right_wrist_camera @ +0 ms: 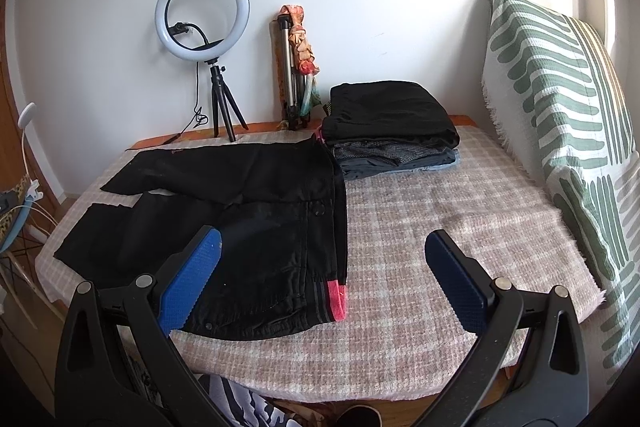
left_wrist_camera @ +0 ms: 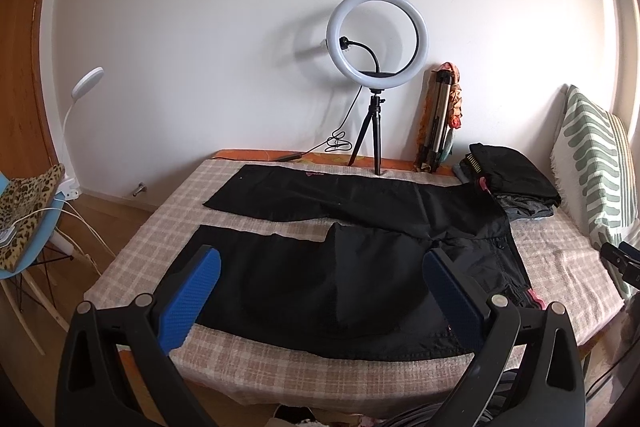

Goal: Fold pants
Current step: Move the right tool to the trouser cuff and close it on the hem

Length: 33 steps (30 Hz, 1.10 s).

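both hand-held grippers [left_wrist_camera: 322,273] [right_wrist_camera: 322,259] hover spread above pants [left_wrist_camera: 360,267].

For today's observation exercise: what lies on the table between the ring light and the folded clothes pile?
A folded tripod draped with a patterned scarf leans on the wall between ring light and pile, clearest in the right wrist view.

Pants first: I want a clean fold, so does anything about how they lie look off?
The pants lie flat, legs apart. The near leg has a raised crease midway, and its edge overhangs the table front. Both grippers are open, clear of them.
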Each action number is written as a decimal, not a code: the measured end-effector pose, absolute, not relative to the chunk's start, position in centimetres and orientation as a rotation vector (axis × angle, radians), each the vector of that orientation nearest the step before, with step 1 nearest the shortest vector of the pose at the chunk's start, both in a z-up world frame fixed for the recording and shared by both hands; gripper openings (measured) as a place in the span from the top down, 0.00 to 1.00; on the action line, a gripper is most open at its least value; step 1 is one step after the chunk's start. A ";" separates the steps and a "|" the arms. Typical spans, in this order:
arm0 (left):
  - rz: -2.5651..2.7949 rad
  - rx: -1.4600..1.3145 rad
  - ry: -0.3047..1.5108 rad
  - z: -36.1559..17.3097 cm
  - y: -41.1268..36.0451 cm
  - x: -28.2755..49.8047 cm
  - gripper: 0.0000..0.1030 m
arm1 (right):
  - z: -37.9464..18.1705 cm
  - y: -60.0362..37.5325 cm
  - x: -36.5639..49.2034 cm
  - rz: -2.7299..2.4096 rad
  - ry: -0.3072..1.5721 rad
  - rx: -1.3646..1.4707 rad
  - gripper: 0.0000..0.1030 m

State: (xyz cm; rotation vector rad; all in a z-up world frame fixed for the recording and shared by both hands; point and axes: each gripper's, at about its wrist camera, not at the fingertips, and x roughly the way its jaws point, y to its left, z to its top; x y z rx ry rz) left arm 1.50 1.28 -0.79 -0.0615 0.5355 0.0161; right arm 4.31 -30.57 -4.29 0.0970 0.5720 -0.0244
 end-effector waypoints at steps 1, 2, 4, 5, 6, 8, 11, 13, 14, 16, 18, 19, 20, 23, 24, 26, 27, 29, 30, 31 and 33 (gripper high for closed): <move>0.015 -0.064 0.541 -1.0 1.5 1.7 0.01 | -4.3 -30.6 4.6 -0.021 0.573 0.093 0.00; 0.013 -0.068 0.549 -1.2 1.8 2.0 0.01 | -4.2 -30.6 4.8 -0.019 0.571 0.086 0.00; 0.016 -0.071 0.563 -1.6 2.4 2.6 0.01 | -4.0 -30.5 5.5 -0.013 0.570 0.064 0.00; 0.018 -0.070 0.571 -1.8 2.7 3.0 0.01 | -3.9 -30.5 6.0 -0.006 0.569 0.054 0.00; 0.018 -0.071 0.580 -2.0 3.1 3.3 0.01 | -3.8 -30.4 6.5 0.005 0.569 0.046 0.00; 0.021 -0.073 0.605 -2.6 4.0 4.2 0.01 | -3.3 -30.3 7.6 0.029 0.568 0.027 0.00; 0.040 -0.048 0.654 -3.7 5.4 6.0 0.01 | -2.7 -29.7 9.6 0.071 0.563 -0.022 0.00; 0.052 -0.021 0.686 -4.5 6.6 7.4 0.01 | -2.4 -28.9 11.3 0.103 0.566 -0.064 0.00; 0.057 -0.012 0.701 -4.8 7.1 8.0 0.01 | -2.3 -28.3 12.2 0.115 0.572 -0.084 0.00; 0.054 -0.001 0.744 -5.6 8.1 9.5 0.01 | -2.1 -27.1 14.1 0.155 0.587 -0.119 0.00; 0.043 0.005 0.808 -6.8 8.9 11.3 0.01 | -2.2 -25.8 15.9 0.187 0.597 -0.151 0.00; 0.043 0.010 0.841 -7.5 9.2 12.2 0.01 | -2.2 -25.2 16.8 0.203 0.603 -0.168 0.00; 0.025 0.012 0.880 -8.4 9.4 13.3 0.01 | -2.3 -24.5 17.9 0.223 0.611 -0.187 0.00; 0.007 0.016 0.966 -10.5 10.0 16.0 0.01 | -2.6 -22.6 21.5 0.270 0.632 -0.235 0.00; 0.004 0.020 0.976 -10.8 10.1 16.8 0.01 | -2.7 -22.1 22.9 0.285 0.645 -0.242 0.00; 0.002 0.027 0.981 -10.9 10.4 18.5 0.01 | -3.2 -21.3 25.9 0.316 0.675 -0.247 0.00; -0.003 0.027 0.981 -10.9 10.4 19.5 0.01 | -3.5 -21.0 27.4 0.329 0.691 -0.250 0.00; -0.005 0.037 0.979 -10.8 10.6 21.7 0.01 | -4.3 -20.4 30.5 0.347 0.722 -0.271 0.00; -0.006 0.046 0.977 -10.7 10.6 22.8 0.01 | -4.8 -20.0 32.1 0.355 0.738 -0.286 0.00; -0.005 0.055 0.975 -10.6 10.5 23.9 0.01 | -5.4 -19.6 33.6 0.367 0.758 -0.300 0.00; -0.010 0.071 0.981 -10.5 10.4 26.4 0.01 | -6.9 -19.1 36.7 0.381 0.798 -0.308 0.00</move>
